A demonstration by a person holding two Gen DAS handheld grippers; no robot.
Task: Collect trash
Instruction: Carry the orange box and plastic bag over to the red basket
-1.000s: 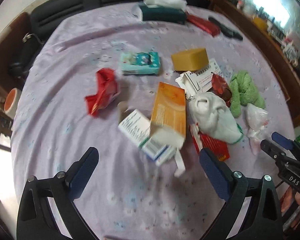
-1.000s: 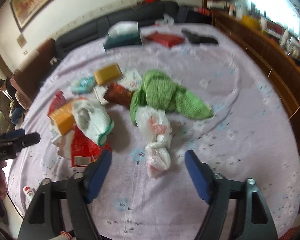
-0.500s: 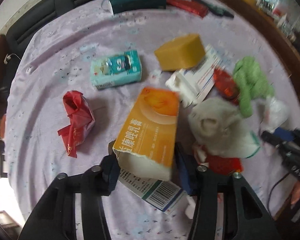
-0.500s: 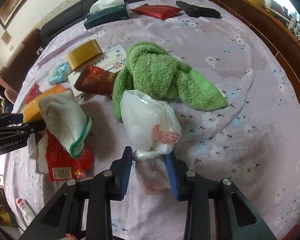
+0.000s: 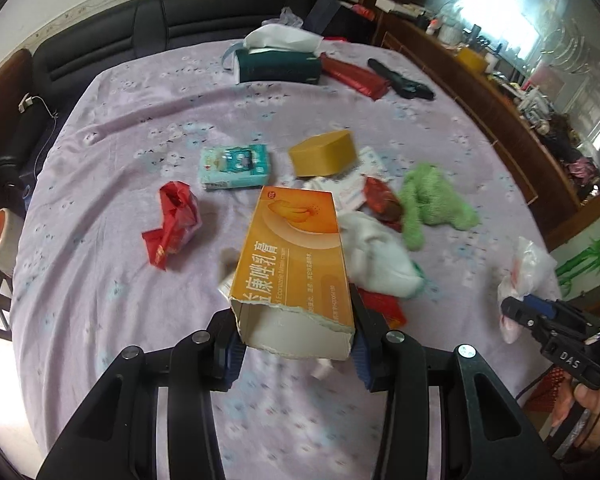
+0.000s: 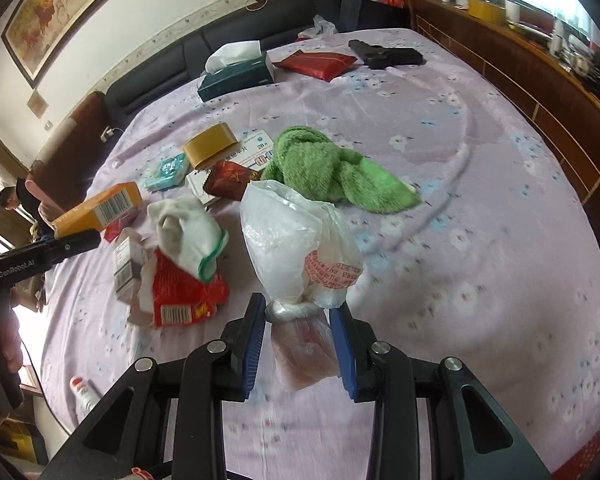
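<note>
My left gripper [image 5: 296,344] is shut on the torn near end of an orange carton [image 5: 292,264] and holds it tilted above the purple tablecloth [image 5: 120,280]. My right gripper [image 6: 298,320] is shut on a knotted white plastic bag [image 6: 296,248] just below its knot, and the bag hangs off the cloth. The right wrist view shows the orange carton [image 6: 100,208] at the left in the left gripper [image 6: 60,248]. In the left wrist view, the right gripper [image 5: 540,316] and the plastic bag [image 5: 528,268] are at the right edge.
Loose on the cloth lie a crumpled red wrapper [image 5: 174,220], a teal tissue pack [image 5: 236,166], a yellow box [image 5: 324,154], a white cloth [image 6: 188,236], a green towel [image 6: 324,168] and a red packet [image 6: 184,292]. A tissue box [image 5: 278,64] stands far back.
Both grippers went from open to shut: the left closed on the orange carton and lifted it, the right closed on the plastic bag and raised it off the cloth.
</note>
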